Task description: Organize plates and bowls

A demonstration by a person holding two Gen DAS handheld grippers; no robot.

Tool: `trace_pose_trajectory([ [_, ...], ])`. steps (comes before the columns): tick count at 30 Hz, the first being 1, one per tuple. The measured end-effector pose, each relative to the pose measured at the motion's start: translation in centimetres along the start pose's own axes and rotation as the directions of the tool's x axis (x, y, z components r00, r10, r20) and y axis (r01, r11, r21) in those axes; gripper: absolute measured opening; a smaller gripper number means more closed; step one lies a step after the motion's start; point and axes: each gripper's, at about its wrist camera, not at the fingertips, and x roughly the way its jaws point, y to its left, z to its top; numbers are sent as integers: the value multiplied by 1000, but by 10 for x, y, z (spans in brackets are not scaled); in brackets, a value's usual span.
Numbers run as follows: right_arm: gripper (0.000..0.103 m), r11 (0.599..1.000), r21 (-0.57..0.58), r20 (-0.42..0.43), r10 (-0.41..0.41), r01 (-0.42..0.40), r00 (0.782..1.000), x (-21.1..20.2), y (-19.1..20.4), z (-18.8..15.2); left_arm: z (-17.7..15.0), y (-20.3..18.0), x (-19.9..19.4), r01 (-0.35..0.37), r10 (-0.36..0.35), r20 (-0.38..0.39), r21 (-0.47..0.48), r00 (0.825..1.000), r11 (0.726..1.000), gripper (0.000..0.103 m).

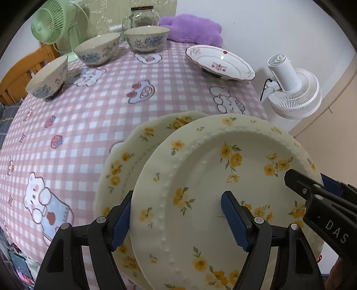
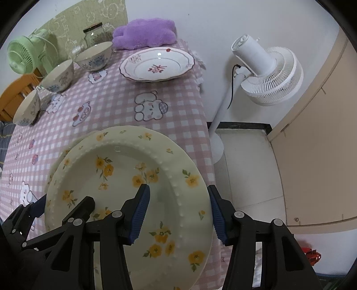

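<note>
A cream plate with yellow flowers is held tilted above a second matching plate that lies on the pink checked tablecloth. My left gripper straddles the held plate's left rim, one finger under it and one finger on its face. My right gripper straddles the same plate's right rim, and it also shows in the left wrist view. Three blue-patterned bowls stand at the table's far left. A white plate with a red flower sits at the far right.
A green fan, a glass jar and a purple plush stand at the table's back. A white standing fan is off the table's right edge, over tiled floor. A wooden chair is at left.
</note>
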Motion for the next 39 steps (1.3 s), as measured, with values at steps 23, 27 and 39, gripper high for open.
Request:
trace_pose_trajectory([
  [23,46,996,-94,-28,-5,3,1000,16,3,-1,-9,-2,13,-103,105,32,-63,994,993,83],
  [27,45,995,-96,-26,4,-6,1000,15,1,-3,-8,-2,13,-108,110,30,-63,993,992,83],
  [39,34,993,-112,-18,30,-31,999,12,2,-3,-2,7,-1,-115,115,-8,-71,993,991,83],
])
